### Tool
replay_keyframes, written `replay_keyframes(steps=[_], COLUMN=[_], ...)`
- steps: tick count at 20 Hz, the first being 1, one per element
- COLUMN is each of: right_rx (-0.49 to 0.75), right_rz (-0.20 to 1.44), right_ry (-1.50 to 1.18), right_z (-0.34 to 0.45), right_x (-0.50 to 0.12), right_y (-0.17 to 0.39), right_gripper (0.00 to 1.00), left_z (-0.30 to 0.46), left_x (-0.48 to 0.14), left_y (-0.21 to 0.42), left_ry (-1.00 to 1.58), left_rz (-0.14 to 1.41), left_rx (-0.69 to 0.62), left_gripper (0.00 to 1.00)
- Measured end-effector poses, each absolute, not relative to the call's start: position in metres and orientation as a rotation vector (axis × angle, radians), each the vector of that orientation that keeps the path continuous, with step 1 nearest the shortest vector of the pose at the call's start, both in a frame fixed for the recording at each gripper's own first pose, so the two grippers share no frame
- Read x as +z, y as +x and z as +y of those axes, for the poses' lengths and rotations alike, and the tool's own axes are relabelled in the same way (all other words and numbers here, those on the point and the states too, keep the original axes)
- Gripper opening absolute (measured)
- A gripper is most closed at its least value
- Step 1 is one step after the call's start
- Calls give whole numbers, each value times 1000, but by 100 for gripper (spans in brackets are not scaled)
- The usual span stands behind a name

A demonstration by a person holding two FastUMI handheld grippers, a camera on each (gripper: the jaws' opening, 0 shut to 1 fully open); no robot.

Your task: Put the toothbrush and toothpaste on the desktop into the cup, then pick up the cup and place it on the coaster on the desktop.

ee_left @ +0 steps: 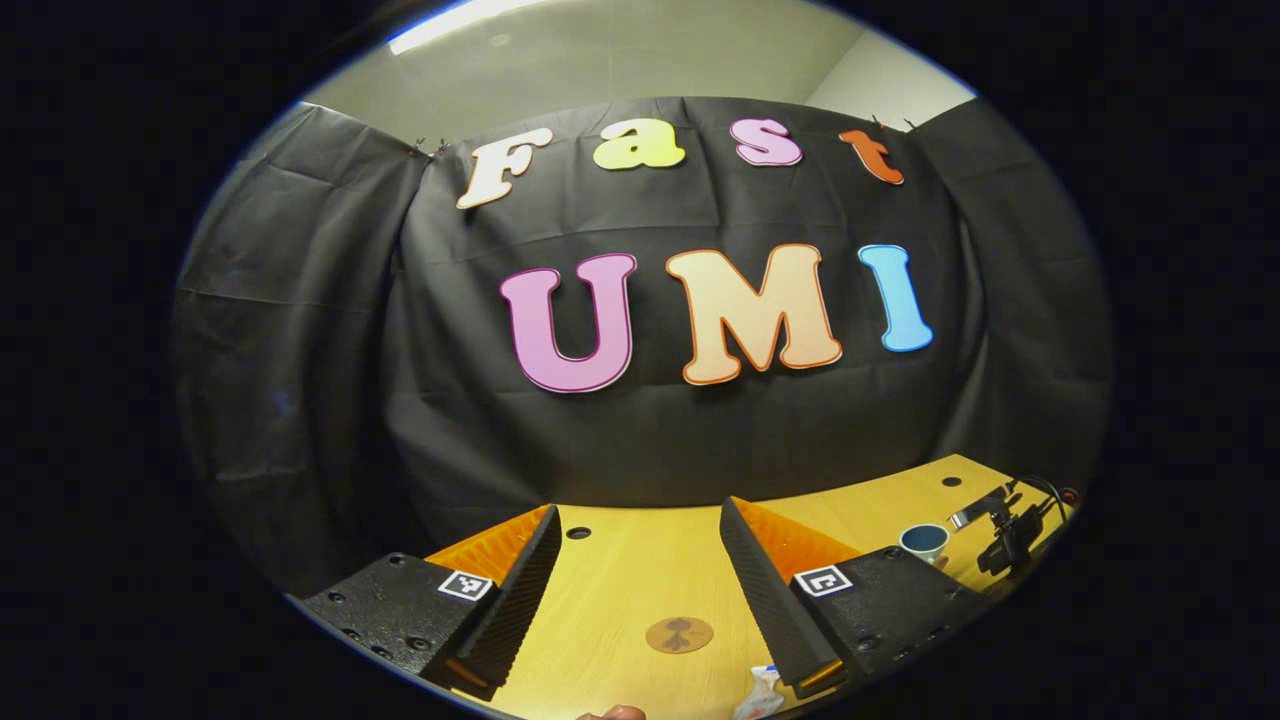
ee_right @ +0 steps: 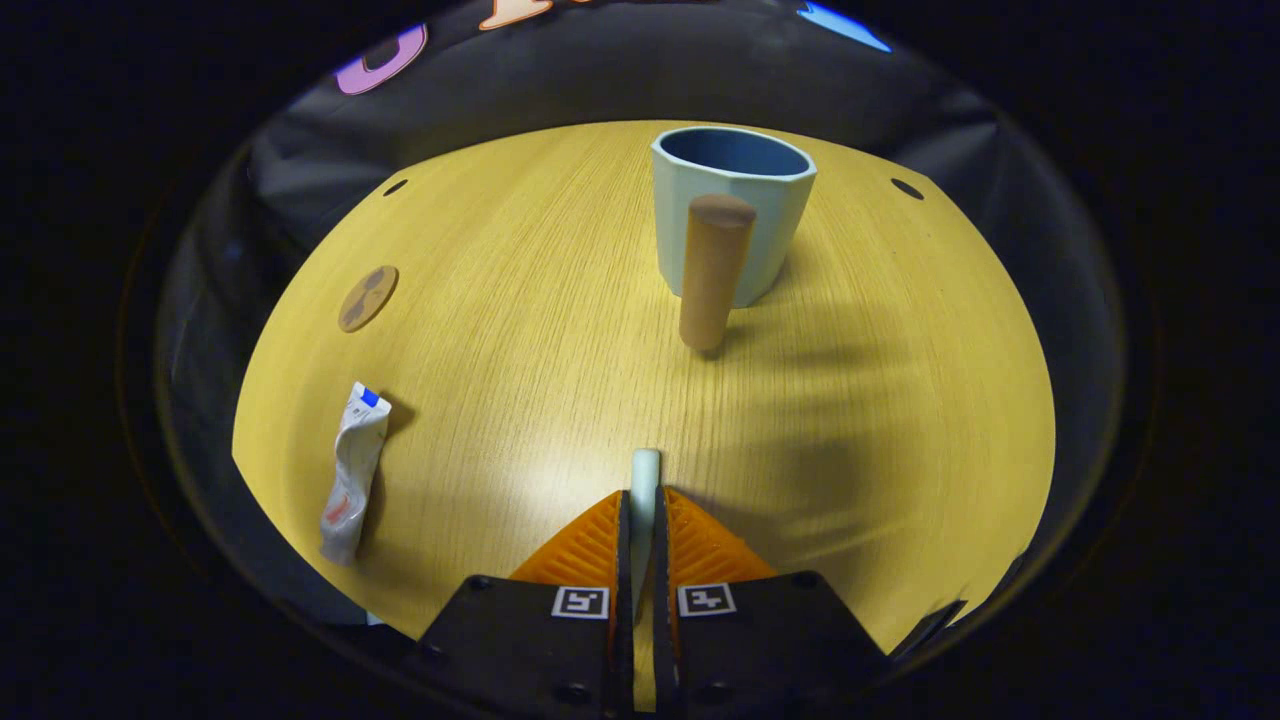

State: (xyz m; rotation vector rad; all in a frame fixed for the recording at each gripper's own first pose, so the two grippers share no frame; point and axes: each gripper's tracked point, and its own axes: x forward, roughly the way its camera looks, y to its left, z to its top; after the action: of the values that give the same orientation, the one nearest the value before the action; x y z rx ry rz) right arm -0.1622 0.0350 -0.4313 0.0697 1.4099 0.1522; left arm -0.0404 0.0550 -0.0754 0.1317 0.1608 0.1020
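Right claw (ee_right: 640, 500) clenched on one toothbrush (ee_right: 645, 470), bottom centre — one cup (ee_right: 730, 215) upper centre, one toothpaste (ee_right: 352, 470) lower left, one coaster (ee_right: 367, 298). Left claw (ee_left: 640, 590) released.

Each gripper has a dark, speckled body with round screw heads. The left gripper (ee_left: 640, 590) carries square black-and-white markers at ten and two o'clock of its fingers; the right gripper (ee_right: 643, 520) has ribbed finger faces.
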Motion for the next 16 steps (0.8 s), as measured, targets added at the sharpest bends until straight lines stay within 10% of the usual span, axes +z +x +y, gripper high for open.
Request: replay_keyframes(steps=[16], right_rx=[150], right_rz=[1366], right_ry=[71], right_z=[34], right_x=[-429], right_y=[-159], right_gripper=[7], left_z=[-3], left_x=[-208], left_y=[-66], left_ry=[115], left_rz=[485], left_rx=[-123], left_gripper=[93])
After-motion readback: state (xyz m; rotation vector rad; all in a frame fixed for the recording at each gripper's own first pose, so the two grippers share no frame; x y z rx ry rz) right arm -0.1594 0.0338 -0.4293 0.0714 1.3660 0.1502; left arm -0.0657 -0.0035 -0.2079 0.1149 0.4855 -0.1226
